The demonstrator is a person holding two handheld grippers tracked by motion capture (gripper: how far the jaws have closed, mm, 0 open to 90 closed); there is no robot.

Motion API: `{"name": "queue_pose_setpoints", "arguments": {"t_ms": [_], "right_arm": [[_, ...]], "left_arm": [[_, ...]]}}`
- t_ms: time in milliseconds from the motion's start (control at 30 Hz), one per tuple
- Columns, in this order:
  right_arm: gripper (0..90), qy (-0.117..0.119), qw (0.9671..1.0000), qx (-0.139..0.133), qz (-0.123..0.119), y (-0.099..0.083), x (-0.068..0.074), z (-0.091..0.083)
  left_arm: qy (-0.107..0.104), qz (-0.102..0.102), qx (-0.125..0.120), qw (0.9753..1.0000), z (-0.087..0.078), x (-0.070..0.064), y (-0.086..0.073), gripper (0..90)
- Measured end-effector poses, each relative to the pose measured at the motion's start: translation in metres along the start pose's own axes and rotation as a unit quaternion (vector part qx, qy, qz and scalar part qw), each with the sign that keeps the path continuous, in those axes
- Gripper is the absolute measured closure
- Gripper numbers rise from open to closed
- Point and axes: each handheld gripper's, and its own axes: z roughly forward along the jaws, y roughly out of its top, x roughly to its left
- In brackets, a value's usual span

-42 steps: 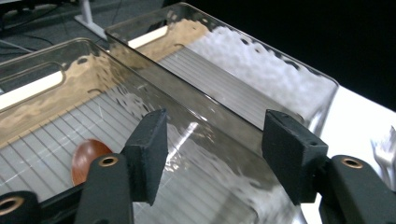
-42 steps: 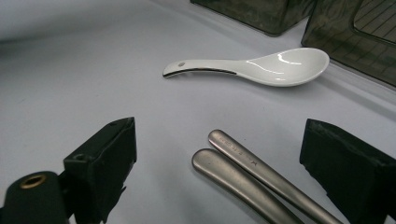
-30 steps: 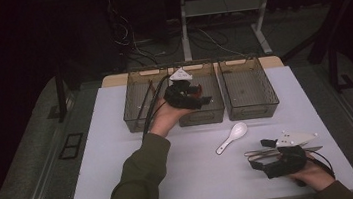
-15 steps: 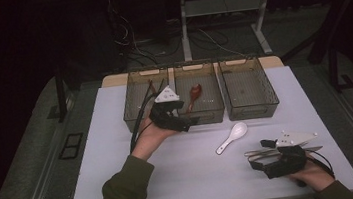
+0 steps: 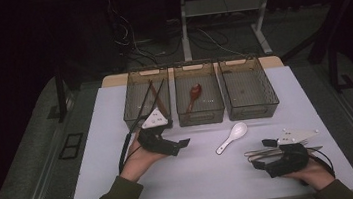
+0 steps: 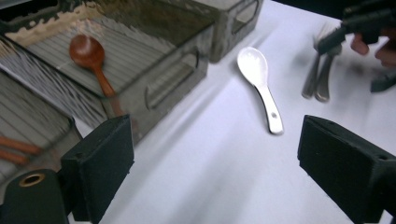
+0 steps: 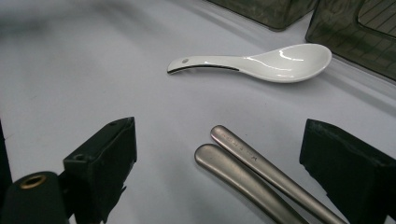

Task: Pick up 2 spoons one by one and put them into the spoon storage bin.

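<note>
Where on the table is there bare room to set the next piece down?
Bare white table left of the left claw, and between it and the white ceramic spoon. Crowded by the right claw, over the metal utensil handles.

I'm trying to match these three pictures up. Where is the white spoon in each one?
High view: white spoon on the table, right of centre, below the middle bin.
Left gripper view: upper centre-right.
Right gripper view: top centre.
Shared landmark: the metal cutlery handles beside it.
</note>
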Motion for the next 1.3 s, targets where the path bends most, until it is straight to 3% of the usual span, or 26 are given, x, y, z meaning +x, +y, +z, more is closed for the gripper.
{"name": "queue_pose_setpoints", "arguments": {"t_ms": [167,267,367,567,867,1300], "right_arm": [[11.0,0.01,0.9999,0.012,-0.006,0.002,0.0,-0.002],[15.8,0.01,0.9997,0.02,-0.006,0.003,0.002,-0.002],[25.8,0.006,0.9996,0.027,-0.007,0.005,0.004,-0.001],[55.1,0.006,0.9994,0.035,-0.002,0.01,0.005,0.001],[87.2,0.016,0.9982,0.056,-0.014,0.025,0.008,0.016],[89.3,0.032,0.9949,0.092,-0.026,0.042,0.009,0.049]], "left_arm": [[0.005,-0.006,0.005,1.0,-0.007,-0.005,-0.022,4.6],[0.005,-0.012,0.011,0.9999,-0.01,-0.007,-0.033,2.5],[0.01,-0.013,0.015,0.9997,-0.014,-0.009,-0.045,0.0],[0.015,-0.017,0.018,0.9996,-0.022,-0.017,-0.064,0.0],[0.01,-0.025,0.004,0.9996,-0.025,-0.012,-0.075,0.0],[0.002,-0.018,0.009,0.9998,-0.023,-0.014,-0.074,0.0]]}}
